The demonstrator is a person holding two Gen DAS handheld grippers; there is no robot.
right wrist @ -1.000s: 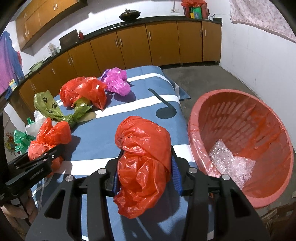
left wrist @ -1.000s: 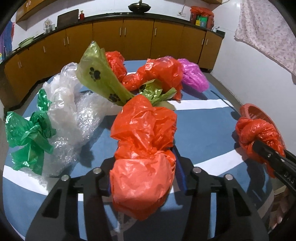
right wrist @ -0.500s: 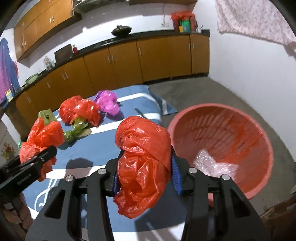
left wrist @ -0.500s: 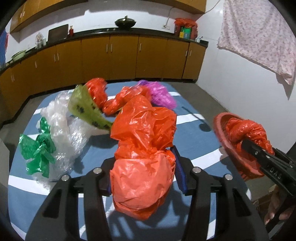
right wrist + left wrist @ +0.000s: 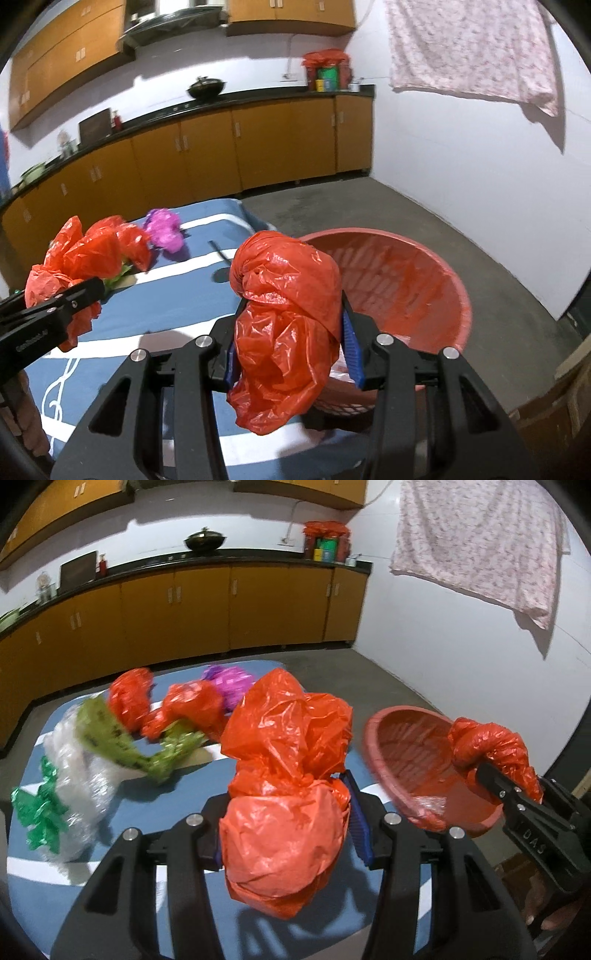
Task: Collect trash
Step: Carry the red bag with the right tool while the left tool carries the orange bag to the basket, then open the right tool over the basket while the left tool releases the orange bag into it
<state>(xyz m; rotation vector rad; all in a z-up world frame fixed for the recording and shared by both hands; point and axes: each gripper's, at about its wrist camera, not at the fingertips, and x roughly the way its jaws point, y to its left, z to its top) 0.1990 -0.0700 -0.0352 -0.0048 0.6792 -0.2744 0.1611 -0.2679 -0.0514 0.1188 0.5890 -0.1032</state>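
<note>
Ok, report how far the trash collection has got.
Done: clear bubble wrap already lies in the red basket.
In hand: left gripper and right gripper each clamp an orange-red bag.
Left: on the blue mat remain red bags, a purple bag, a green paw-print bag, clear wrap and green foil.

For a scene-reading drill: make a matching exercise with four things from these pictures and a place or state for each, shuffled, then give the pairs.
Things:
1. left gripper
2. red basket
3. purple bag
4. floral cloth

Places or states:
A. hanging on the white wall
B. lying on the blue mat
C. shut on an orange plastic bag
D. standing on the floor beside the mat

Pairs: 1-C, 2-D, 3-B, 4-A
</note>
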